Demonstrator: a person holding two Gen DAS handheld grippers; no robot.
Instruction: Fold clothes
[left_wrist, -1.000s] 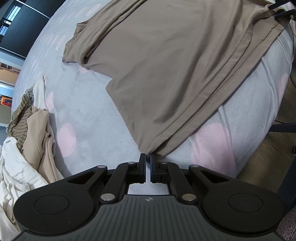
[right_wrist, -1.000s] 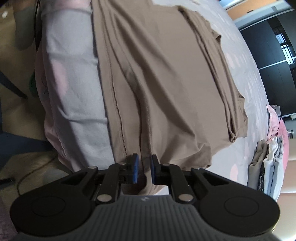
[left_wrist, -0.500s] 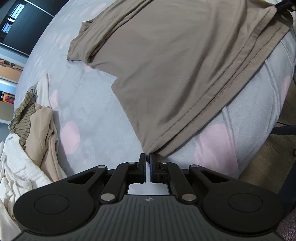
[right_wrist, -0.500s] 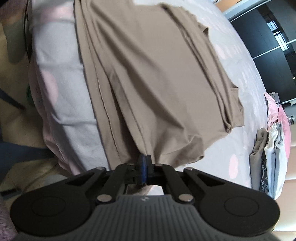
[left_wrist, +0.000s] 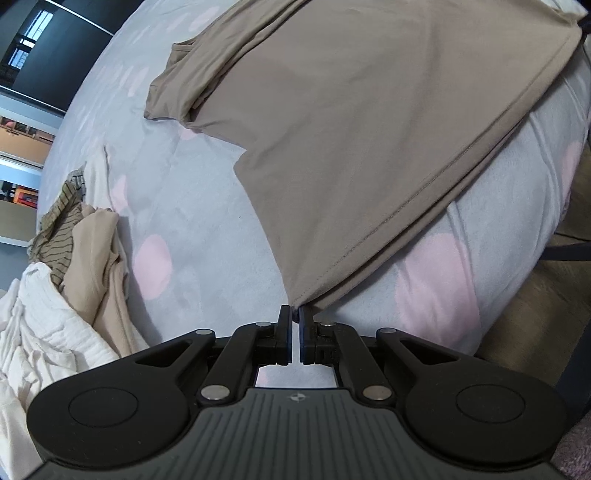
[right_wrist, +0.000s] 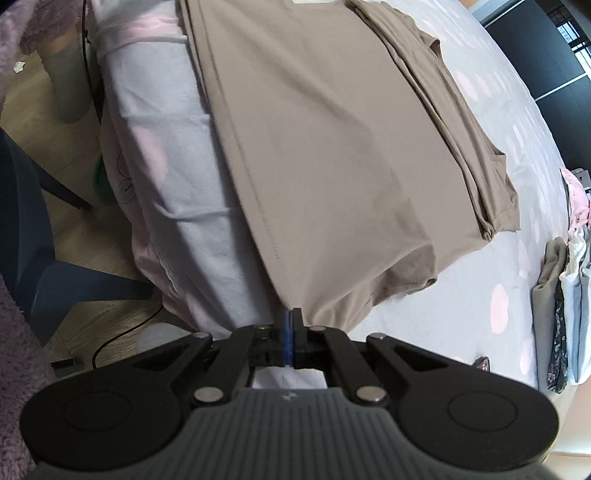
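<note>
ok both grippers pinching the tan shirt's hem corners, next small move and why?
Probably lift both corners together and carry the hem toward the far end. The left gripper and right gripper are each shut on a bottom corner of the tan shirt, whose sleeves already lie folded in on the bed.

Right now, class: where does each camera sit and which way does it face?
Left wrist: sits on the left claw, looking steeply down at the tan shirt corner it pinches; unfolded clothes pile at left.
Right wrist: sits on the right claw, looking down at the shirt's other hem corner; folded stack at right.
Shared: the shirt and the bedspread.
</note>
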